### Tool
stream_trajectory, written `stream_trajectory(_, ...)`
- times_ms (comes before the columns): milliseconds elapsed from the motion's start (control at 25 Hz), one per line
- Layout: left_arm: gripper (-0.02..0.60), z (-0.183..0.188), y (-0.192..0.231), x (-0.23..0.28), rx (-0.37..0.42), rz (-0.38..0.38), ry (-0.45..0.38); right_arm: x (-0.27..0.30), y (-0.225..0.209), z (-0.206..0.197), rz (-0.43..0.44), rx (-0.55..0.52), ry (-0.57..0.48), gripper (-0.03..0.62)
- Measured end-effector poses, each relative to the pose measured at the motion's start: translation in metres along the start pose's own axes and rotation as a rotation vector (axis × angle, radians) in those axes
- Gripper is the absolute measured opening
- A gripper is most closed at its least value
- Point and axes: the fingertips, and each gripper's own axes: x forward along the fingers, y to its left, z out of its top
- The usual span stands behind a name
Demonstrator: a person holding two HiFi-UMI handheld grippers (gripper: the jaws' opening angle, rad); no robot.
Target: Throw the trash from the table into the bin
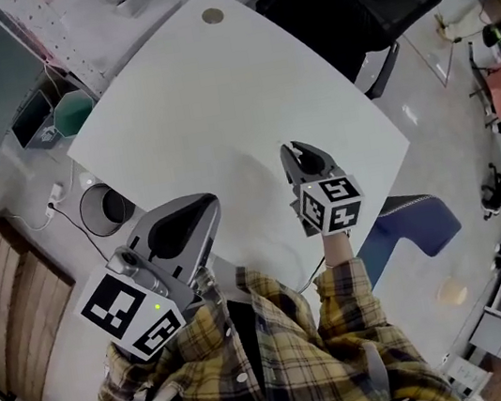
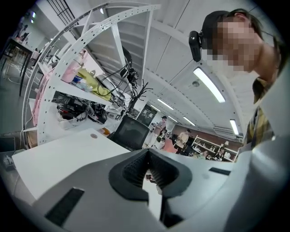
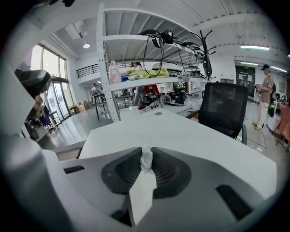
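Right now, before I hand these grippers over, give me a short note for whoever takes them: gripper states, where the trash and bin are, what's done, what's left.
Right gripper: shut on a white crumpled paper scrap, over the white table.
Left gripper: shut, empty, at the table's near left edge.
Round bin: on the floor off the table's left side, near the left gripper.
Done: scrap gripped. No other trash shows on the table.
Left: carry the scrap over the bin and release it.

No text or label seems readable anywhere in these views.
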Motion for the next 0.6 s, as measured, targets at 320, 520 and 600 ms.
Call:
stream_trajectory(320,0.008,-0.02,-0.025,-0.023,0.005,0.022,-0.043,-0.037,0.06,0.023,0.14,-0.062,-0.085,0.041)
stream_trajectory(520,0.008,-0.021,-0.013,-0.06,-0.009,0.088,-0.082,-0.032,0.115,0.036,0.225,-0.094,-0.111,0.041)
stream_trajectory(600,0.008,-0.022,-0.003,-0.079,-0.019,0.124,-0.1,-0.026,0.139,0.039,0.259,-0.115,-0.11,0.041)
